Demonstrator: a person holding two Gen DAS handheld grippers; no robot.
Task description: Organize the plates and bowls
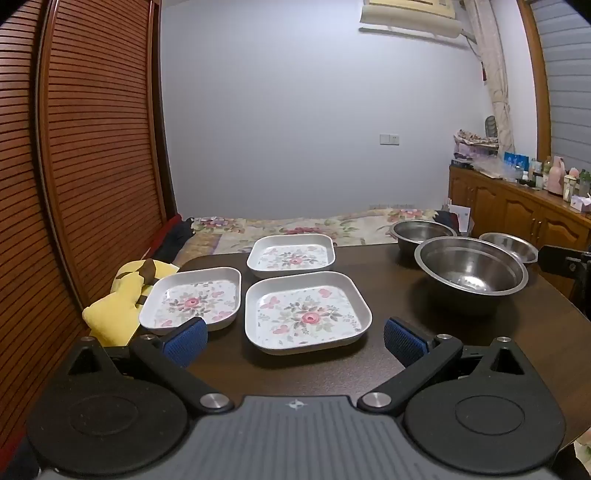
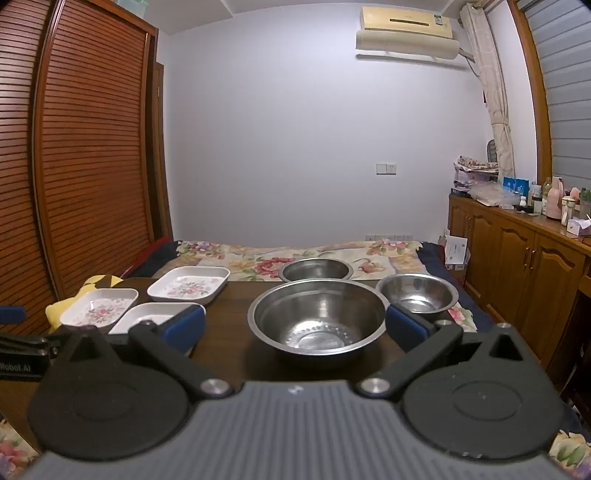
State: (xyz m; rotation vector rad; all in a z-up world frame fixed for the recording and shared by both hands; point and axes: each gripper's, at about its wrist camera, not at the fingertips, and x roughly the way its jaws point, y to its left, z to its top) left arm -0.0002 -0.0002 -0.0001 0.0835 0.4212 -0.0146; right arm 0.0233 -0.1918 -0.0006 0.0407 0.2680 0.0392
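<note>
Table (image 1: pixel 406 295) (dark wood) beside bed (image 1: pixel 314 225).

Table (image 1: pixel 406 295): dark brown wood, fills the lower middle of both views.
Yellow plush toy (image 1: pixel 122 299): lower left, off the table's left edge.
Bedspread (image 2: pixel 295 254): floral, lies across the middle, beyond the table's far edge.
Wardrobe doors (image 2: pixel 92 158): slatted reddish wood, fill the left side.
Air conditioner (image 2: pixel 406 33): cream, upper right, high on the pale wall.
Wall switch (image 2: pixel 386 168): white, right of centre.
Curtain (image 2: pixel 498 122): patterned, tied back, upper right.
Sideboard (image 2: pixel 524 254): wooden, right edge, its top crowded with bottles and boxes.
</note>
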